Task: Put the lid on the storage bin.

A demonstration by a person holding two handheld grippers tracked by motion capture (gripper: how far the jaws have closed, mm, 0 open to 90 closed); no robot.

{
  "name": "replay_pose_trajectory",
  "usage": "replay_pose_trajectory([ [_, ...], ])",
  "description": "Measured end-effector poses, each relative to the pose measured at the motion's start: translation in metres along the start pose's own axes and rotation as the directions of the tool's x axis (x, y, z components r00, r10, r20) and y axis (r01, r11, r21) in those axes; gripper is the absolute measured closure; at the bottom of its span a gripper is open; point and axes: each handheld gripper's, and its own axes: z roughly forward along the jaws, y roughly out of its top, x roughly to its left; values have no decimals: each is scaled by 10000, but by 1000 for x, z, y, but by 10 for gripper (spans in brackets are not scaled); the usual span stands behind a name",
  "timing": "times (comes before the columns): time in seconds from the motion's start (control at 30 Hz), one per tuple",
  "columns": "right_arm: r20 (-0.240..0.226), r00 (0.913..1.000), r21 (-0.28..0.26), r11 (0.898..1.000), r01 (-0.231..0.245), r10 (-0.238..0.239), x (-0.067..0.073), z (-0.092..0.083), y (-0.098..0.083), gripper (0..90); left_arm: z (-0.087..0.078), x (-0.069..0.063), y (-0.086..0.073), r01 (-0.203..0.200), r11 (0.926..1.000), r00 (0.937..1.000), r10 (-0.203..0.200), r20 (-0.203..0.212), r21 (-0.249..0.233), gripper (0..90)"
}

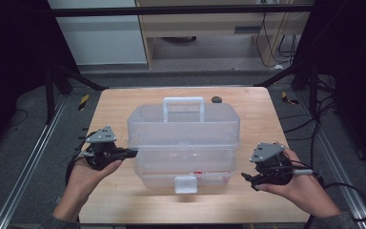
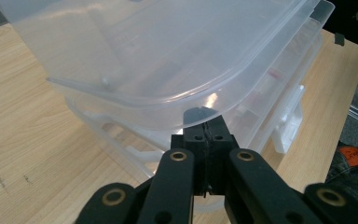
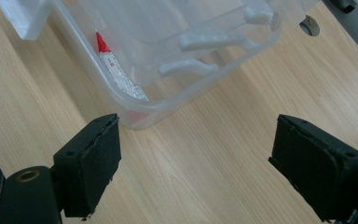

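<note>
Toolbox (image 1: 183,143), clear plastic, sits mid-table (image 1: 119,102), latch toward the person, its top tier looking raised. Left gripper (image 1: 128,153) meets its left side. Left gripper view: jaws clenched together under the upper rim (image 2: 200,95), probably propping it. Right gripper view: right gripper (image 3: 193,154) released, jaws wide, just short of the base corner, red-capped tube (image 3: 116,70) inside.

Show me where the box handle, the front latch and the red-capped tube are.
box handle (image 1: 184,100), high view, top bar of the handle.
front latch (image 1: 186,184), high view, middle of the white tab.
red-capped tube (image 3: 116,70), right gripper view, the tube's body inside the box.
</note>
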Motion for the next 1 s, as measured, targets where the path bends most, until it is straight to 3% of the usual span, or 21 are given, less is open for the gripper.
replay_pose_trajectory([
  [0.4,129,9997,239,9995,-206,203,2,9,-9,154,-1,0,-15,-42,9999,9998,39,-201,-107,897],
  [0.63,244,9990,344,9987,-373,364,1,13,-11,152,3,0,-20,-289,9996,9993,288,-256,-46,897],
  [1.0,452,9960,380,9962,-782,765,-4,16,-21,149,7,0,-29,-276,9995,9968,265,-755,-134,897],
])
